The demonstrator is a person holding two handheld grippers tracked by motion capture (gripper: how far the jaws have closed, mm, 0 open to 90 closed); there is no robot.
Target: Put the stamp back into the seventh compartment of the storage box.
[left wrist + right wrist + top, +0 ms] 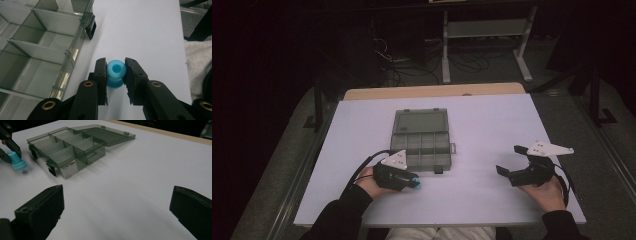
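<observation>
A small light-blue spool-shaped piece (116, 71) sits between the jaws of my left gripper (115, 64), which is shut on it. This happens low over the white table, just in front of the box's near right corner; the high view shows the blue piece (416, 183) at the left gripper (413, 180). The smoky clear compartment box (421, 142) lies mid-table with its lid folded open toward the back, and its compartments (37, 50) look empty. My right gripper (509, 160) rests at the right, its jaws wide apart (117, 207) with nothing between them, facing the box (75, 147) and the blue piece (18, 164).
The white table top (482, 125) has a wooden strip (432, 91) along its far edge. Behind it are a dark floor, cables and a metal stand (484, 40). Black latches (90, 26) stick out from the box's front wall. The person's light-clothed lap (198, 65) lies at the near edge.
</observation>
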